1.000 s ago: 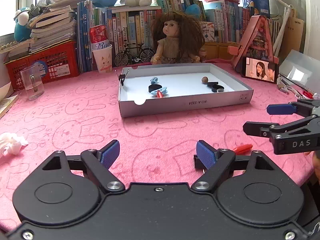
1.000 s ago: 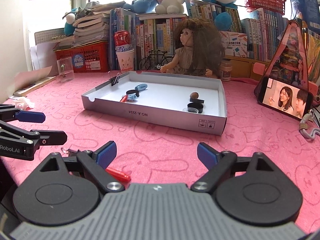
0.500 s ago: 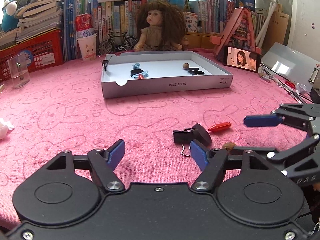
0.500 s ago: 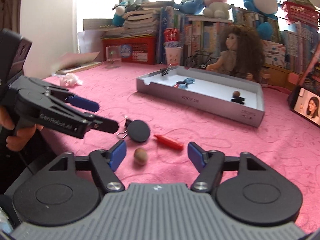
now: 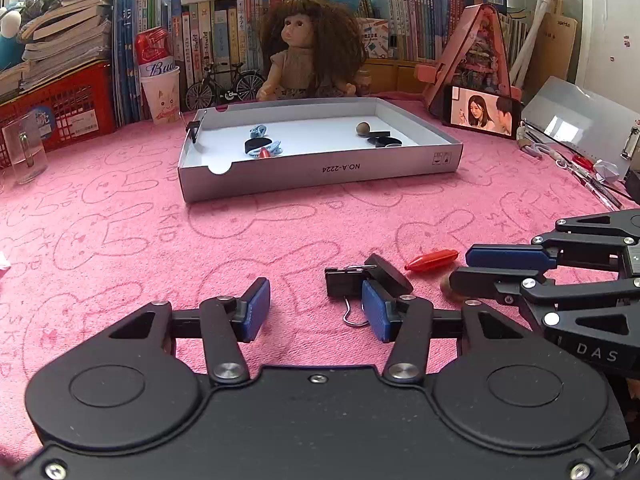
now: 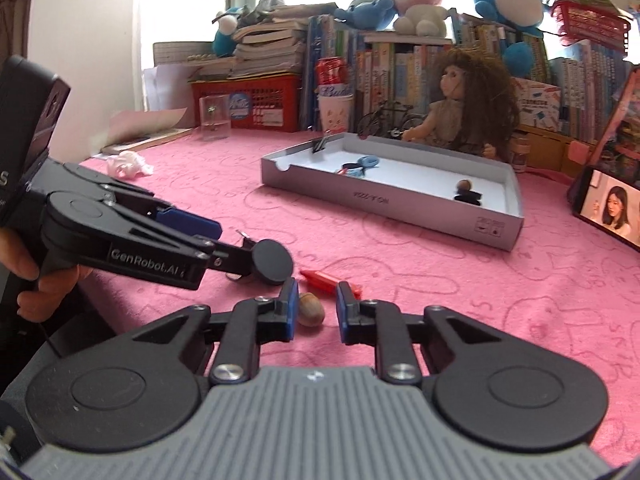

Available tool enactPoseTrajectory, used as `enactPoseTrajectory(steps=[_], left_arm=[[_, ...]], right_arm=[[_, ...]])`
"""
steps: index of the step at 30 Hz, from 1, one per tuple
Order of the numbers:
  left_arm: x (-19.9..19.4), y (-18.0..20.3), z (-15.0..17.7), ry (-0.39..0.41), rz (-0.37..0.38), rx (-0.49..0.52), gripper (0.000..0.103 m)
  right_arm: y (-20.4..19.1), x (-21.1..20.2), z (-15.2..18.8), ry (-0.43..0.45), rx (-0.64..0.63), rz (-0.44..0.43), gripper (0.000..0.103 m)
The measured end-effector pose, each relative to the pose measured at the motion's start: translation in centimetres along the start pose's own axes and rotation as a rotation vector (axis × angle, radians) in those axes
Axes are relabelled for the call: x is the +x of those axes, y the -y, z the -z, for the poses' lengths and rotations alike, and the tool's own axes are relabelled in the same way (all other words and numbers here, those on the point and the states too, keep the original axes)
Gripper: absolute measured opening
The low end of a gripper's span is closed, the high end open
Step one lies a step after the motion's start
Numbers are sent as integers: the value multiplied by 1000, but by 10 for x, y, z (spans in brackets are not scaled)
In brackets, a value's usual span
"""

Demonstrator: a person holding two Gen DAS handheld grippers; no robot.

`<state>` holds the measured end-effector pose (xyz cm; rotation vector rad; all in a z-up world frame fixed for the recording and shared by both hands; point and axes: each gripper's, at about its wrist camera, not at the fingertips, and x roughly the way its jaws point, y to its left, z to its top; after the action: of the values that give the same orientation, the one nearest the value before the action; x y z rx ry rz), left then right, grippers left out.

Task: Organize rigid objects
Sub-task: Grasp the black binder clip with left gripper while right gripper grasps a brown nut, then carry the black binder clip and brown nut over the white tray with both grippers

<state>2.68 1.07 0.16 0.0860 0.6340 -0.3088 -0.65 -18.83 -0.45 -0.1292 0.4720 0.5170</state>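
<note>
Fingers [image 6: 289, 312] level, flanking nut [image 6: 310, 309]

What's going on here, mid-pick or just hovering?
Mid-pick. A person holds both grippers over the pink cloth. The right gripper has just been closing its fingers around a small brown nut; a gap shows on one side, so it isn't clamped yet. The left gripper has also been closing, with nothing between its fingers, beside a binder clip and a black disc. A red piece lies loose nearby. The white box already holds several small items.
</note>
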Motion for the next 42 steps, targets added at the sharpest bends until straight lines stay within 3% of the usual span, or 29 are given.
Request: enactPoseTrajectory(steps=[7,13,29,37,42], left_arm=[[10,13,-4,7,16,0,48],[15,15,-6,19,-2,-15,33],[15,16,-3,24,-19,-15,34],[15,15,-4,25,-16,-35,32],[14,14,-5,28,-20,-45,32]], right_arm=[[8,2,-1,6,27,36,25],[8,3,1,5,34,24,28],[4,9,8,-17,34,20,36],[6,8,7,-14,46,20,21],[8,6,5,-5,60,30,20]])
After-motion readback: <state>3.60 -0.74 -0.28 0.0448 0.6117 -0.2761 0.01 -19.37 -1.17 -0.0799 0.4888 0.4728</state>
